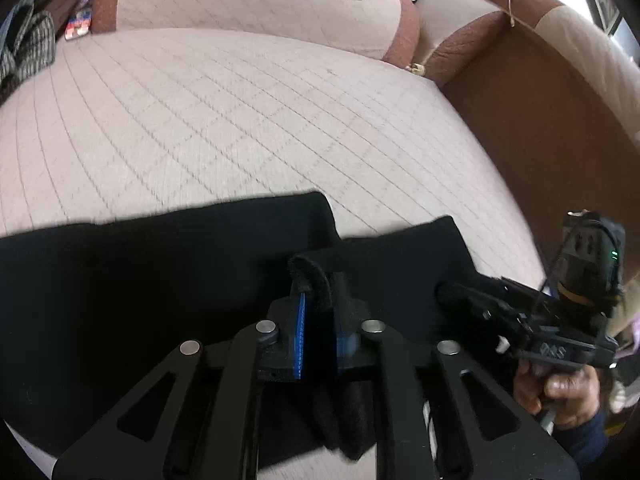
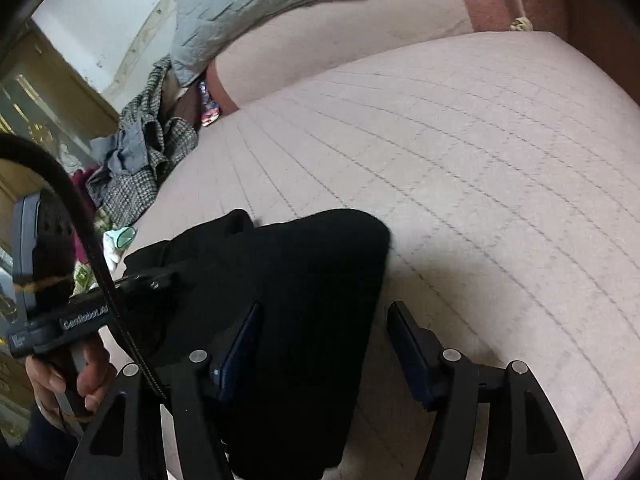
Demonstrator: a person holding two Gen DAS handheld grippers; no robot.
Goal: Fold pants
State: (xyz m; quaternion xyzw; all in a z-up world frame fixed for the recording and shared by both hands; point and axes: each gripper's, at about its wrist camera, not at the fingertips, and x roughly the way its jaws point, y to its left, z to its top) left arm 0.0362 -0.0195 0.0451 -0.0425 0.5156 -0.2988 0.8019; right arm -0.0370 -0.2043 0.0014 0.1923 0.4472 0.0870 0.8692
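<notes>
Black pants (image 1: 160, 264) lie spread across the front of a pink quilted sofa seat (image 1: 240, 120). My left gripper (image 1: 319, 300) is shut on a raised fold of the black fabric, which stands up between its blue pads. To its right, my right gripper (image 1: 444, 292) reaches onto the pants' right end, with a hand (image 1: 560, 392) on its handle. In the right wrist view, my right gripper (image 2: 325, 307) is open. Its left finger is over the pants (image 2: 288, 272), its right finger is over bare cushion (image 2: 480, 200), and nothing is pinched.
A grey quilted garment (image 2: 248, 4) hangs over the backrest. A pile of checked and grey clothes (image 2: 140, 160) lies at the seat's left end. A brown armrest (image 1: 540, 120) borders the seat on the right. Bare cushion stretches behind the pants.
</notes>
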